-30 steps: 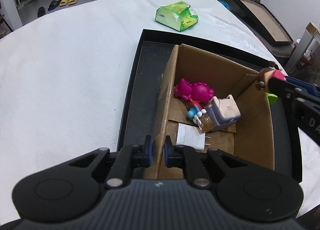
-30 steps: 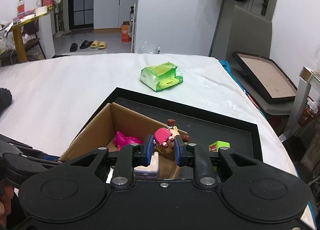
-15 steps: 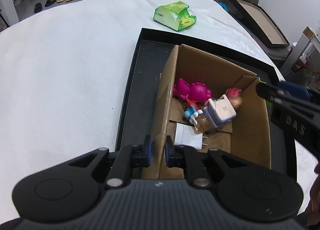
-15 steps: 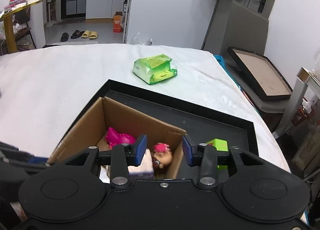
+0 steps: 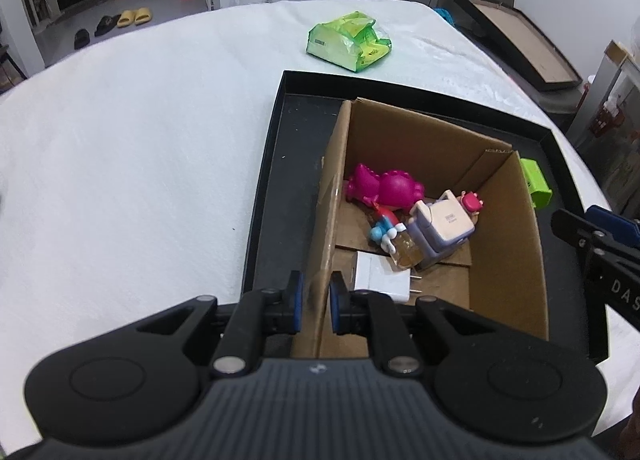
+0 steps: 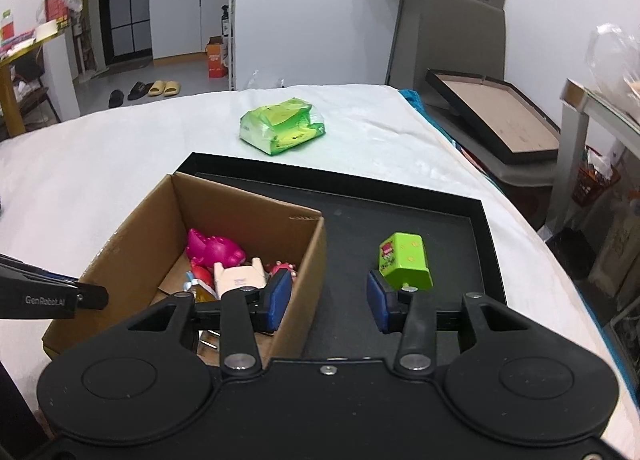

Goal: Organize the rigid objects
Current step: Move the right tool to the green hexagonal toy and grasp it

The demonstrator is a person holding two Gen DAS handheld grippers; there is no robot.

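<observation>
My left gripper is shut on the near wall of the open cardboard box, which stands in a black tray. In the box lie a pink dinosaur, a blue figure, a white and lavender toy, a white charger and a small pink-capped figure. My right gripper hovers open over the box's right wall with nothing between its fingers. A green block lies on the tray just beyond its right finger.
A green packet lies on the white tablecloth beyond the tray. A black picture frame and a grey chair stand off the table's far right. Shelves and clutter are at the right edge.
My right gripper opened and the pink-capped figure dropped into the box. The gripper then shifted right, towards the green block. My left gripper kept its hold on the box wall.
</observation>
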